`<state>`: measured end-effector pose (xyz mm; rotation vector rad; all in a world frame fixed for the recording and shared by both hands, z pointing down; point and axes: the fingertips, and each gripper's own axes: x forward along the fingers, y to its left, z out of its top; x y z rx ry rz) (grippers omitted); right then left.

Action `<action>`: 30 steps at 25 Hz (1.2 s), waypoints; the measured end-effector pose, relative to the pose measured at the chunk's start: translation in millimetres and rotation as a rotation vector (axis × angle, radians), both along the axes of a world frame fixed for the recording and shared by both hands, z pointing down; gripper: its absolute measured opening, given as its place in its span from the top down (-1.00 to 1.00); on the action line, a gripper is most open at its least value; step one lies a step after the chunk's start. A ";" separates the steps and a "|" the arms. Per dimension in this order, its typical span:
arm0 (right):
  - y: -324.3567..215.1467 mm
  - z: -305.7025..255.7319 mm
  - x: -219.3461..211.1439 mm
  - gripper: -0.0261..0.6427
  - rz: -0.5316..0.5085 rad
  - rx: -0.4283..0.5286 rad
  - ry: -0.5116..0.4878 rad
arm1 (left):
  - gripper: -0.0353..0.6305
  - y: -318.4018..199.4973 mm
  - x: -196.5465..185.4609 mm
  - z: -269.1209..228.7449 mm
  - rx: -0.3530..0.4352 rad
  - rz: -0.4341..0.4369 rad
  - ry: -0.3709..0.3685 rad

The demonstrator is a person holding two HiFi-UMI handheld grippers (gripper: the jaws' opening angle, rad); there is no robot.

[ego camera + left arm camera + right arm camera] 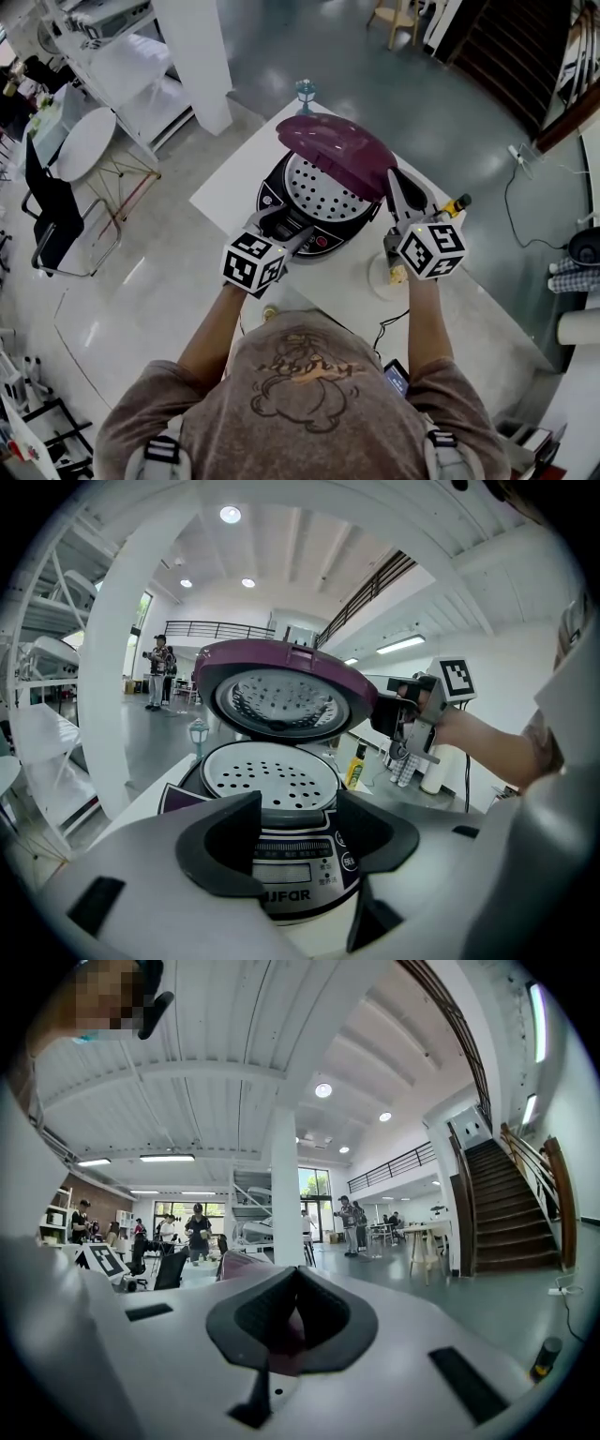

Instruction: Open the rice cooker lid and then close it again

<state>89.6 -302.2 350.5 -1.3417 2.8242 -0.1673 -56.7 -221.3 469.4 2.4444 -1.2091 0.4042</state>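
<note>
Cooker (pixel 314 220) mid-tabletop (pixel 234 187), lid (pixel 337 150) half raised, hinged toward far edge. Right tool (pixel 394 180) shut, grips nothing, tips at lid's right rim: nearer hand. Left tool (pixel 286 227) wide open, empty, facing cooker front

Two hand-held grippers, both reached forward to the rice cooker (pixel 323 241); bare forearms, short brown sleeves.

Left gripper (pixel 284 228) (pixel 298 832): at the cooker's front left, tilted downward, marker cube nearest the person; jaws wide apart, the cooker's front panel framed between them, contact not discernible. Left forearm (pixel 211 328) angled in from the cooker's near left. Right gripper (pixel 394 187) (pixel 296 1283): at the cooker's right, held level and higher than the left one, jaws closed together, tips at the right rim of the raised lid (pixel 337 150). Right forearm (pixel 424 319) runs nearly straight toward the cooker's right side.
</note>
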 end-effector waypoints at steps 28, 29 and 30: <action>-89.3 -44.3 52.6 0.91 0.098 0.032 -0.026 | 0.14 -1.2 -0.9 1.2 -0.004 -0.014 0.007; -92.5 -45.0 55.2 0.91 0.106 0.032 -0.029 | 0.14 -1.4 -0.9 1.2 -0.003 -0.015 0.007; -95.8 -45.7 58.0 0.91 0.114 0.031 -0.031 | 0.14 -1.5 -1.0 1.1 -0.002 -0.015 0.007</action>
